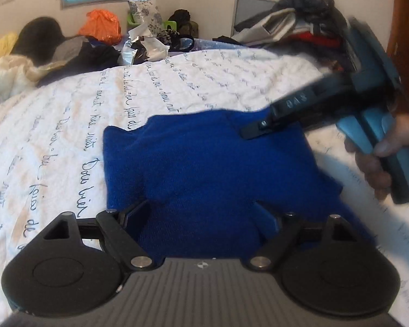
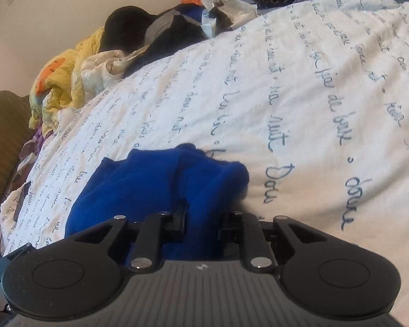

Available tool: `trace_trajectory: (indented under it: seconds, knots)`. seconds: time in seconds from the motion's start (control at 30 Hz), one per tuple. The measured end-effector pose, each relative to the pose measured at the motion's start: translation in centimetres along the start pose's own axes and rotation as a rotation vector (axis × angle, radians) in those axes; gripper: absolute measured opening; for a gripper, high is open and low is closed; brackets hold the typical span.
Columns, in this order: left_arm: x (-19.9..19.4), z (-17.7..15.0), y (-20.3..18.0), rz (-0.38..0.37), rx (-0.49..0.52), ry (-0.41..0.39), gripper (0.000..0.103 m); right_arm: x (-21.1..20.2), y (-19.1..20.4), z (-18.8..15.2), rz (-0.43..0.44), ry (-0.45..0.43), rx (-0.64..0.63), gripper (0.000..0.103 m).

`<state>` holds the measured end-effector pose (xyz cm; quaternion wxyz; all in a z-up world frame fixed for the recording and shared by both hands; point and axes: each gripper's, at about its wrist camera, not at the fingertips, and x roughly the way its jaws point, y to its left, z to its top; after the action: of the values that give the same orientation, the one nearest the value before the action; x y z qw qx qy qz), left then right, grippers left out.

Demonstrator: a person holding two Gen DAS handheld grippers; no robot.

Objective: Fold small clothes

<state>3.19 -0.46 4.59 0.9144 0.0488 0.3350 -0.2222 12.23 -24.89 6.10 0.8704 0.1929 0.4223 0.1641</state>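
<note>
Clutter along far edge of bed (image 1: 68,125): orange plastic bag (image 1: 102,26), dark clothes (image 1: 90,54), yellow blanket (image 2: 60,81) at left, clothes pile (image 1: 294,24) at right. Blue fleece garment (image 1: 204,163) lies rumpled on the white script-print cover, w/ bare cover beyond it. Left hand-held gripper (image 1: 201,212): fingers apart, fleece between. Right hand-held gripper (image 2: 201,218) clamped on a fleece fold; seen from left cam, its tip sits on garment's far right corner.
</note>
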Motion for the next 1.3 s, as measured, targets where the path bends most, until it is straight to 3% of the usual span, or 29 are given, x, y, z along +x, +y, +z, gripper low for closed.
trace_trajectory:
  seconds: [0.07, 0.1, 0.13, 0.17, 0.27, 0.33, 0.37, 0.4, 0.43, 0.47, 0.5, 0.53, 0.6, 0.73, 0.8, 0.87, 0.9, 0.97, 1.0, 1.03, 1.1, 1.17, 1.23, 1.27, 1.3]
  knots:
    - [-1.6, 0.5, 1.6, -0.027, -0.075, -0.033, 0.088, -2.1, -0.1, -0.5, -0.02, -0.004, 0.064, 0.044]
    - [-2.1, 0.8, 2.7, -0.015, -0.119, -0.051, 0.098, -3.6, -0.7, -1.1, 0.008, -0.024, 0.087, 0.065]
    - [-2.3, 1.1, 3.9, 0.002, -0.17, -0.061, 0.101, -5.1, -1.0, -1.8, 0.038, -0.043, 0.099, 0.089]
    - [-2.1, 1.4, 5.1, 0.014, -0.222, -0.048, 0.1, -6.0, -1.2, -2.3, 0.06, -0.054, 0.105, 0.095]
    - [1.1, 2.8, 8.5, 0.0, -0.363, 0.076, 0.084, -6.2, -2.1, -3.3, 0.088, 0.036, 0.133, 0.096]
    - [3.7, 3.7, 9.4, -0.018, -0.389, 0.132, 0.08, -4.6, -1.6, -3.2, 0.053, 0.067, 0.106, 0.096]
    - [4.5, 4.4, 9.2, 0.004, -0.36, 0.119, 0.079, -3.7, -1.4, -3.0, 0.045, 0.063, 0.089, 0.096]
    - [5.4, 4.9, 8.7, 0.011, -0.323, 0.131, 0.072, -3.1, -1.0, -2.6, 0.04, 0.038, 0.074, 0.095]
    - [5.8, 5.3, 8.1, 0.011, -0.283, 0.131, 0.046, -2.5, -0.7, -2.3, 0.038, 0.02, 0.074, 0.094]
    - [5.8, 5.8, 7.5, 0.007, -0.239, 0.121, 0.036, -1.9, -0.3, -2.0, 0.045, 0.011, 0.068, 0.088]
    - [5.3, 6.0, 6.5, 0.031, -0.193, 0.097, 0.023, -1.3, 0.3, -1.8, 0.046, 0.016, 0.052, 0.052]
    - [4.2, 6.0, 5.3, 0.063, -0.143, 0.067, 0.023, -0.8, 0.8, -1.6, 0.042, 0.039, 0.044, 0.022]
    - [1.2, 5.9, 4.1, 0.065, -0.102, -0.016, 0.022, -2.1, 2.3, -1.9, 0.036, -0.011, -0.039, 0.02]
    - [-7.1, 5.0, 2.0, 0.024, -0.055, -0.125, 0.022, -9.6, 4.6, -3.5, 0.163, -0.121, -0.076, 0.019]
    - [-9.5, 4.8, 1.0, 0.003, -0.019, -0.164, 0.023, -13.2, 5.3, -4.3, 0.218, -0.159, -0.078, 0.019]
    - [-8.6, 5.5, 0.4, 0.021, 0.018, -0.161, 0.027, -14.5, 5.5, -4.5, 0.218, -0.185, -0.07, 0.021]
    - [-7.4, 5.8, 0.4, 0.039, 0.028, -0.151, 0.035, -14.1, 5.5, -4.2, 0.189, -0.188, -0.052, 0.023]
    - [-5.6, 5.6, 0.9, 0.084, 0.017, -0.108, 0.045, -12.6, 4.7, -3.7, 0.137, -0.159, -0.025, 0.059]
    - [-5.4, 5.1, 1.2, 0.102, 0.0, -0.084, 0.047, -12.1, 4.2, -3.7, 0.101, -0.125, -0.005, 0.092]
    - [-5.6, 4.4, 1.5, 0.099, -0.02, -0.063, 0.054, -12.0, 3.5, -4.2, 0.08, -0.09, 0.017, 0.095]
    - [-6.6, 1.9, 2.9, 0.038, -0.088, -0.015, 0.065, -12.6, 2.3, -5.7, 0.127, -0.032, 0.035, 0.094]
    - [-6.4, -0.9, 4.1, -0.028, -0.19, 0.086, 0.062, -12.9, 0.6, -7.9, 0.165, 0.005, 0.087, 0.094]
    - [-5.1, -3.0, 4.8, -0.067, -0.281, 0.195, 0.049, -11.6, -0.5, -9.8, 0.164, 0.094, 0.132, 0.094]
    - [-4.6, -3.9, 5.0, -0.071, -0.318, 0.198, 0.049, -10.6, -0.9, -10.6, 0.138, 0.136, 0.15, 0.094]
    - [-4.4, -4.1, 4.8, -0.068, -0.323, 0.188, 0.044, -10.4, -0.9, -11.1, 0.155, 0.111, 0.143, 0.092]
